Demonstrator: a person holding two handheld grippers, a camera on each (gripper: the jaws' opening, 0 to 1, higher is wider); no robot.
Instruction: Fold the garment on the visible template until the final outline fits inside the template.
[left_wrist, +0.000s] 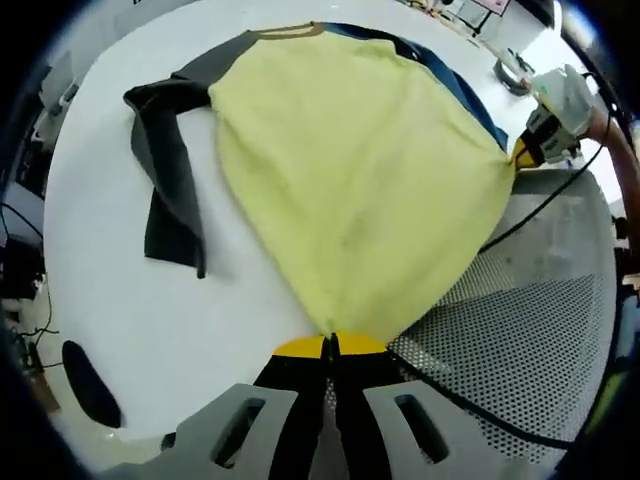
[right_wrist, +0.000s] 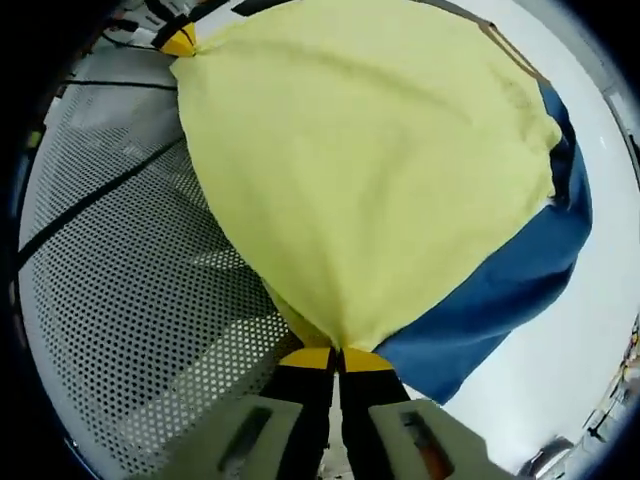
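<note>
Both claws are closed tight on the soft yellow shirt (left_wrist: 350, 180): left claw (left_wrist: 330, 345) and right claw (right_wrist: 338, 355) pinch its edge. It lies on the white table (left_wrist: 120, 300), beside a holey metal mat (left_wrist: 530, 350). A black cable (left_wrist: 545, 205) crosses it.

Yellow garment (left_wrist: 350, 190), grey and blue sleeves

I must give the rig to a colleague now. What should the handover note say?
Left hand-held gripper: shut on the hem corner of the yellow garment.
Right hand-held gripper: shut on the other hem corner.
The garment is stretched between them; its upper part lies on the white table, dark sleeve spread out, blue sleeve on the other side.
Done: both corners gripped.
Left: the folds; I cannot make out the template.
</note>
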